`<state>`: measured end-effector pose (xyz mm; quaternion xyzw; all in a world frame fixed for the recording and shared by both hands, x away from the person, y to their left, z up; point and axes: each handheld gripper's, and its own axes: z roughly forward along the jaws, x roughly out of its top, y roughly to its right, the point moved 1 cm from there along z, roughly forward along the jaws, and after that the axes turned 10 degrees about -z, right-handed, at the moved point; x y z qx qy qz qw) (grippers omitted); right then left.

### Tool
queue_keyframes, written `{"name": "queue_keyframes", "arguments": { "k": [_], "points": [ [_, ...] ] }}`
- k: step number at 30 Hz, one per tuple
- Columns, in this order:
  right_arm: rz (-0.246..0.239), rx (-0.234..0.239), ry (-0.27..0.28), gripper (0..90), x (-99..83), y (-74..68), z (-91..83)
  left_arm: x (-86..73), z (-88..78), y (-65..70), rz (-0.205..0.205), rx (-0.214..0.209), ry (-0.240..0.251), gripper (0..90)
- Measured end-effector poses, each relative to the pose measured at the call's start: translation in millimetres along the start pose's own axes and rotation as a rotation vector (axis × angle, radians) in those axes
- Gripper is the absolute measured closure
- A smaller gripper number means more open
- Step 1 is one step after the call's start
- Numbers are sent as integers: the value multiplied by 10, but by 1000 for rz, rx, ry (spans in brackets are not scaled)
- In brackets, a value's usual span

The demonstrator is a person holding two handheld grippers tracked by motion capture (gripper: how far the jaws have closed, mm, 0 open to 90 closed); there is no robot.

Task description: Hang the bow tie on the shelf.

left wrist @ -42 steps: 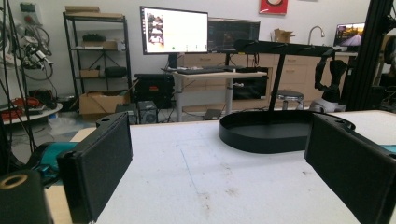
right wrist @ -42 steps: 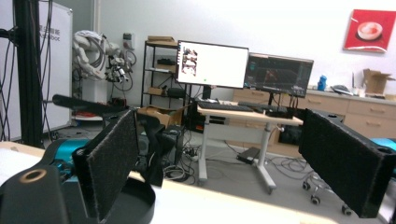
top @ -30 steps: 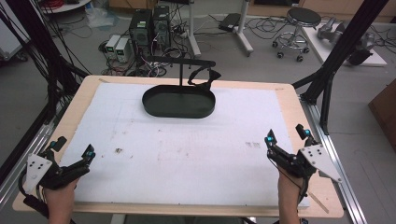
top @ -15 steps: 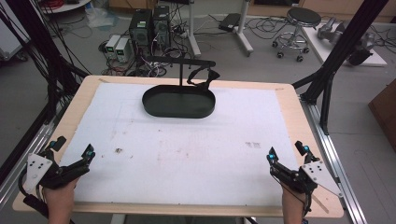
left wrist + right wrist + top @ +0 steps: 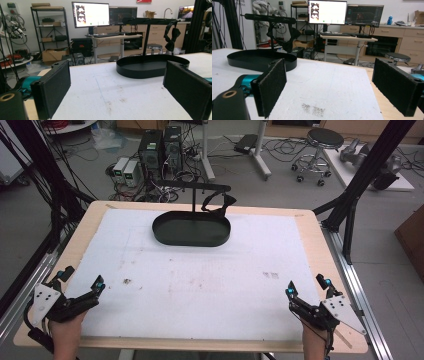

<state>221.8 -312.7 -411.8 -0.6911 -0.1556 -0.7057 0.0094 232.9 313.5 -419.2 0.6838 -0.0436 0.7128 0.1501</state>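
- Tray (image 5: pixel 191 234), black and oval, resting on the white sheet (image 5: pixel 200 270) toward the far middle of the table (image 5: pixel 320 227), well apart from both grippers.
- Left gripper (image 5: pixel 81 281) at the near left corner, held by a hand (image 5: pixel 65 332); jaws spread wide, nothing between them.
- Right gripper (image 5: pixel 307 286) at the near right corner, likewise spread and empty.
- From the left gripper (image 5: pixel 115 87) view: both black pads wide apart low over the sheet, tray (image 5: pixel 150 68) ahead and to the right, small brown stains (image 5: pixel 120 100) on the sheet between.
- From the right gripper (image 5: pixel 342 87) view: jaws equally wide, tray (image 5: pixel 259 61) ahead at far left, a grey smudge (image 5: pixel 313 108) on the sheet just in front.
- Seen from above: a post with a crossbar (image 5: pixel 192 187) rising from the tray's far edge, a dark bow-shaped item (image 5: pixel 220 205) hanging from the bar.
- Seen from the gripper views but not from above: lit monitors (image 5: pixel 91 14) on a desk (image 5: pixel 348 37) beyond the table, a shelf rack (image 5: pixel 50 32) against the wall.
- Seen from above alone: computer towers (image 5: pixel 160 147) and a stool (image 5: pixel 325 142) on the floor behind.
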Motion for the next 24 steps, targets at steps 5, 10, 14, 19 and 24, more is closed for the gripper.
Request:
{"name": "queue_keyframes", "arguments": {
  "k": [5,10,14,19,24],
  "points": [
    [-8,-5,2,114,1,5,-1,-17,12,4,-2,-3,-8,81],
    [-17,-5,-7,114,-17,6,-1,-16,15,12,-1,-6,-8,81],
    [-18,-1,-14,114,-19,-5,4,-27,22,8,-9,-10,-10,81],
    [-30,5,-32,114,-32,-32,27,-50,43,20,-5,-16,-22,81],
    [-40,12,-42,114,-38,-44,38,-56,53,28,-10,-27,-29,81]
  ]
}}
